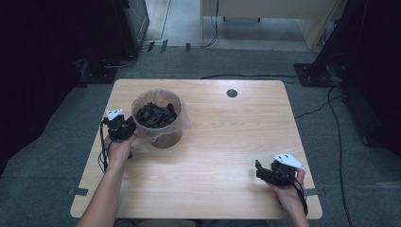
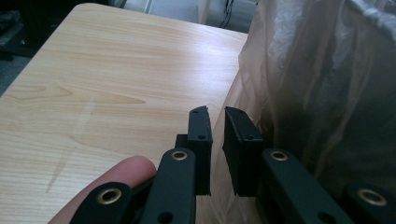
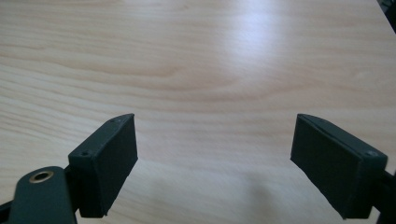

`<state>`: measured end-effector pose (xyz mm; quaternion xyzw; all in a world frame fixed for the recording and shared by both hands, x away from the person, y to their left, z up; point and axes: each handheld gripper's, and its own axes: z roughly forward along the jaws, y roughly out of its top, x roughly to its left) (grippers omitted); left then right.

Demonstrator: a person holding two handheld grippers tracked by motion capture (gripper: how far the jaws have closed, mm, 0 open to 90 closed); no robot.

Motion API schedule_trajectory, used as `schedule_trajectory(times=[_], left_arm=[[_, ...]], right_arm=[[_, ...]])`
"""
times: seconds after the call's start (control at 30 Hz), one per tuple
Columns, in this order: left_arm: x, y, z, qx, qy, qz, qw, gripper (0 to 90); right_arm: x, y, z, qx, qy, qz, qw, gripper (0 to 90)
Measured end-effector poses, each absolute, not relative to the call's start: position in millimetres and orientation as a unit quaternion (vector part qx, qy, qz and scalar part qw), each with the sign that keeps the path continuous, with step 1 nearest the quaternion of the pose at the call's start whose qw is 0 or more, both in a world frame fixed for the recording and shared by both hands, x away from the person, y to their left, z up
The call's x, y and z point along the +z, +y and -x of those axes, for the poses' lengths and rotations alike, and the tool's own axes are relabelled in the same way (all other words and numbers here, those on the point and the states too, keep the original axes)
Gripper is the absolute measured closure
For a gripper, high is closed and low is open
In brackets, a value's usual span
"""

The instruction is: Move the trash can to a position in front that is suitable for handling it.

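Small bin (image 1: 158, 118) standing left of centre on the wooden table (image 1: 227, 142), lined with a clear plastic bag (image 2: 322, 84) and loaded with dark scraps (image 1: 156, 115). Left gripper (image 2: 217, 128) pressed up at the bin's left side, jaws nearly together with only a thin gap, nothing visibly pinched; probably placed to catch the liner. Right gripper (image 3: 215, 158) parked at the near right over bare wood, jaws spread wide and empty, seemingly waiting.
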<state>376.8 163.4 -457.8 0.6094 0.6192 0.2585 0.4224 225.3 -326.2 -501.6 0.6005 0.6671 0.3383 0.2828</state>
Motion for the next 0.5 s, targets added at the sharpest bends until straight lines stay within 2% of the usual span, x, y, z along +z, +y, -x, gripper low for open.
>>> schedule_trajectory(times=[0.17, 0.27, 0.33, 0.5], left_arm=[[-458, 152, -376, 0.255, 0.61, -0.618, 0.425, 82.3], [-458, 147, -375, 0.255, 0.606, -0.622, 0.427, 82.2], [-459, 142, -375, 0.255, 0.602, -0.625, 0.427, 82.2], [-459, 132, -375, 0.254, 0.594, -0.634, 0.426, 82.1]], right_arm=[[-490, -303, -241, 0.38, 0.659, -0.591, 0.268, 14.9], [-487, -294, -249, 0.393, 0.661, -0.577, 0.275, 15.9], [-479, -276, -261, 0.388, 0.68, -0.547, 0.297, 16.4], [-463, -254, -283, 0.401, 0.682, -0.534, 0.298, 19.2]])
